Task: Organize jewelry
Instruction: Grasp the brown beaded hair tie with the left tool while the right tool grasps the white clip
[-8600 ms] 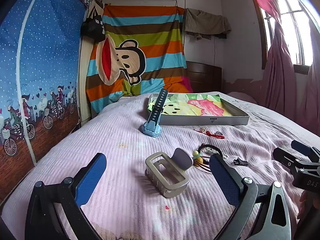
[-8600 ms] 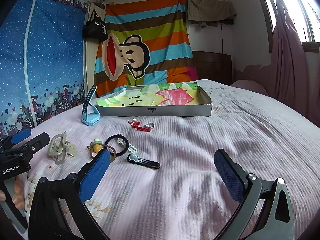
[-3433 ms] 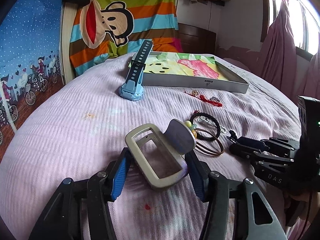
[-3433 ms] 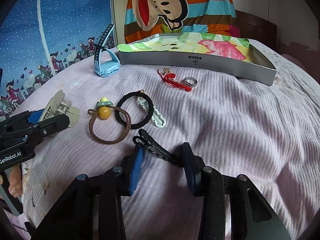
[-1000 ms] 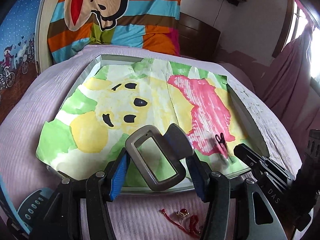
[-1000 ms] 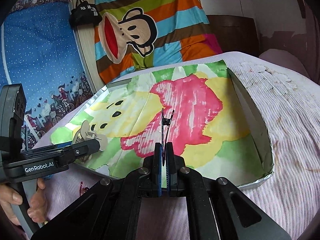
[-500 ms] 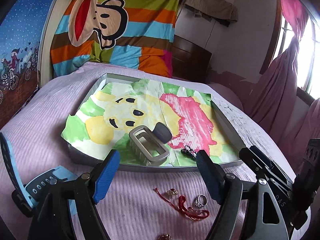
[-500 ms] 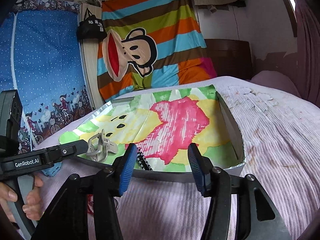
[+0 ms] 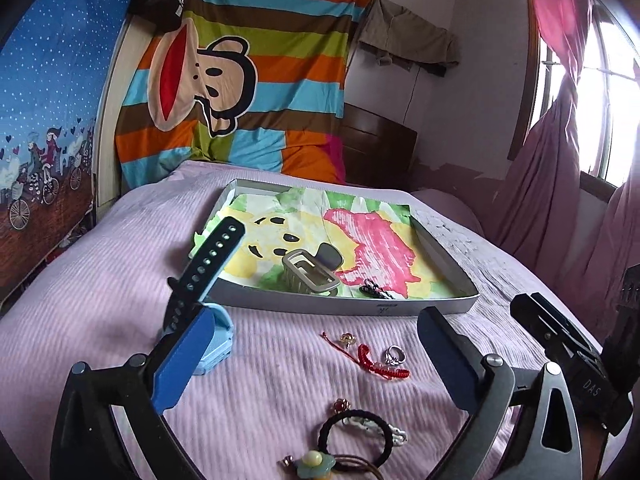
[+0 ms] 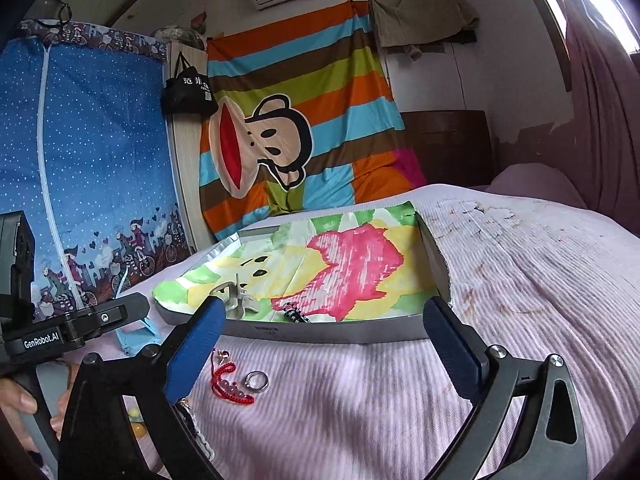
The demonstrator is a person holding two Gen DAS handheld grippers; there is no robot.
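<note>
Writing, far left: my left gripper's body (image 10: 76,330) at the left edge of the right wrist view reads "GenRobot.AI"; the black bag (image 10: 188,90) hanging upper left carries white characters I cannot read.
Writing, right: my right gripper's body (image 9: 576,364) at the right edge of the left wrist view reads "DAS".
Left gripper (image 9: 312,364): my jaws are opening, already wide, with nothing between the pads.
Right gripper (image 10: 320,344): my jaws are opening too, wide, holding nothing.
Watch (image 9: 200,280): blue, standing on the bed (image 9: 100,280) left of centre, strap up, just beside the tray's near left corner.
Tray (image 9: 444,308): grey, mid-frame, lined with a painted paper; a small mark on its near wall is too small to read.
Hair claw (image 9: 308,272): grey, inside the tray near the front wall.
Black clip (image 9: 374,290): inside the tray, just right of the claw, apart from it.
Loose pieces: red cord (image 9: 372,360) and ring (image 9: 395,355) on the bed before the tray; black hair tie (image 9: 354,436) at the lower edge.
Open room: bare bedspread to the right of the tray.
</note>
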